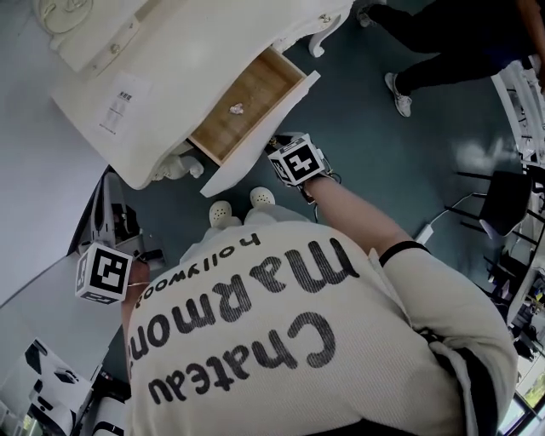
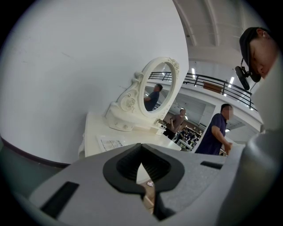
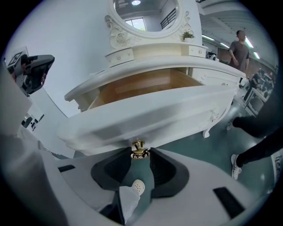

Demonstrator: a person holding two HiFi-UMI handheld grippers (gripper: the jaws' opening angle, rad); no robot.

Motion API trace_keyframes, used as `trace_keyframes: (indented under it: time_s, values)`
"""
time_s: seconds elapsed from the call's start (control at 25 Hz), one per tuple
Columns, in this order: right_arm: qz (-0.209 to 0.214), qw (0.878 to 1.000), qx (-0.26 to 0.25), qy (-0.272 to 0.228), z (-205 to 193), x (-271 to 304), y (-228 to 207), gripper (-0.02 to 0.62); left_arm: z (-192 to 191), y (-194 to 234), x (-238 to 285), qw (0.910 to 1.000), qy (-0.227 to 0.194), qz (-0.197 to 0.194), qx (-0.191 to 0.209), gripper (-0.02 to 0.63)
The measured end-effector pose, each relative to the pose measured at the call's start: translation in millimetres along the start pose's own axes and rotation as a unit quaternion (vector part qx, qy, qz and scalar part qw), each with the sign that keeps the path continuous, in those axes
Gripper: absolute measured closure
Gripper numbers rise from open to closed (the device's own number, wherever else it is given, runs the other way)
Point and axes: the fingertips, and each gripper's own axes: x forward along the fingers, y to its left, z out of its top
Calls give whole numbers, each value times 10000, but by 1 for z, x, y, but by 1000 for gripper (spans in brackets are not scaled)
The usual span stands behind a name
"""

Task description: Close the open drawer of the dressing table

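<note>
Right gripper [image 3: 139, 155] half-closed, tips pinching the brass knob [image 3: 139, 145] right at its nose on the pulled-out drawer [image 3: 146, 114] front - likely held there so a straight push sends it back into the dressing table [image 3: 150, 50] beyond.

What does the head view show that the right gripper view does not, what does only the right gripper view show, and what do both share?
Only the head view: a small pink object lying inside the open wooden-floored drawer, a printed paper sheet on the white dressing table, and the wearer's beige lettered shirt. Only the right gripper view: the right gripper with its jaws closed on the small brass knob of the drawer front, and the oval white-framed mirror. Both: the dressing table and its open drawer.
</note>
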Motion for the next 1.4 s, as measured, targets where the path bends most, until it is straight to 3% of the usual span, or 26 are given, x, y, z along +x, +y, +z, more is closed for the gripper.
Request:
trace_keyframes:
  time_s: [1.4]
  values:
    - [-134,9998,-112,-53,34,13,-3,440,12,23,-48,9971,-467,590,-109,598]
